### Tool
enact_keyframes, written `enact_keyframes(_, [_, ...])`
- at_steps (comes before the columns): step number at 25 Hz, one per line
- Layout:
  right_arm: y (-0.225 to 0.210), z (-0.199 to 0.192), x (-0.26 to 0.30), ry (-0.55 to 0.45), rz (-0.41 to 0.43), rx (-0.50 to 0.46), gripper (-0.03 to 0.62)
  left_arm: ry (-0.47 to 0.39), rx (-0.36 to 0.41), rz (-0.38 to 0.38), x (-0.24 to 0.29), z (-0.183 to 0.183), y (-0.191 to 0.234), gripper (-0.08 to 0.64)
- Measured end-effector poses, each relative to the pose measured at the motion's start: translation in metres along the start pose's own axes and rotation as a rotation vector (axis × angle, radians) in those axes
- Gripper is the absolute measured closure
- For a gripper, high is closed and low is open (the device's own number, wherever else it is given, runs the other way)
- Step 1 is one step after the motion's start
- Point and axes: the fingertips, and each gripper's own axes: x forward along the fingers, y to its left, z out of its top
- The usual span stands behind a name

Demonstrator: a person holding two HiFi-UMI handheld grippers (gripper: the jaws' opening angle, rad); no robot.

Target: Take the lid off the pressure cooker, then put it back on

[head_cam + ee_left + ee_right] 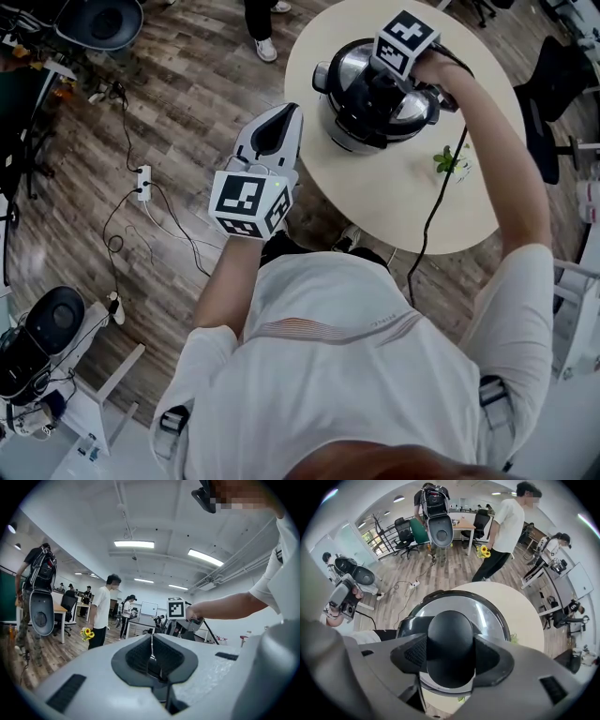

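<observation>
Your left tool (279,120), pressed together, hangs over the wooden floor (187,84); your right tool (450,657) pinches the black domed knob (450,629) of the shiny steel lid (490,616) sitting on the silver pressure cooker (349,137), on the round cream bench (403,206)

An open office is shown: desks (465,524) and wheeled office chairs (404,534) are set on a wooden floor (187,75), long lights (134,544) are fixed to the ceiling, and a whiteboard (149,608) is seen at the back.
</observation>
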Motion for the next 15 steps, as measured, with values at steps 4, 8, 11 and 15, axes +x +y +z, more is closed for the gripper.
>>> enact_keyframes(4, [-0.006,-0.011,0.009,-0.027,0.020,0.082,0.310,0.003,-0.002,-0.006,0.000,0.002,0.000,0.549])
enact_keyframes(8, [-0.006,-0.007,0.011,-0.064,0.021,0.063,0.313,0.012,-0.021,-0.017,0.004,-0.005,0.003,0.549])
enact_keyframes(11, [-0.005,-0.005,0.011,-0.073,0.036,0.015,0.313,0.013,-0.020,-0.035,0.008,-0.004,-0.003,0.549])
enact_keyframes(15, [0.002,-0.008,0.010,-0.010,0.060,-0.192,0.313,0.019,-0.018,-0.044,0.008,-0.005,-0.007,0.549])
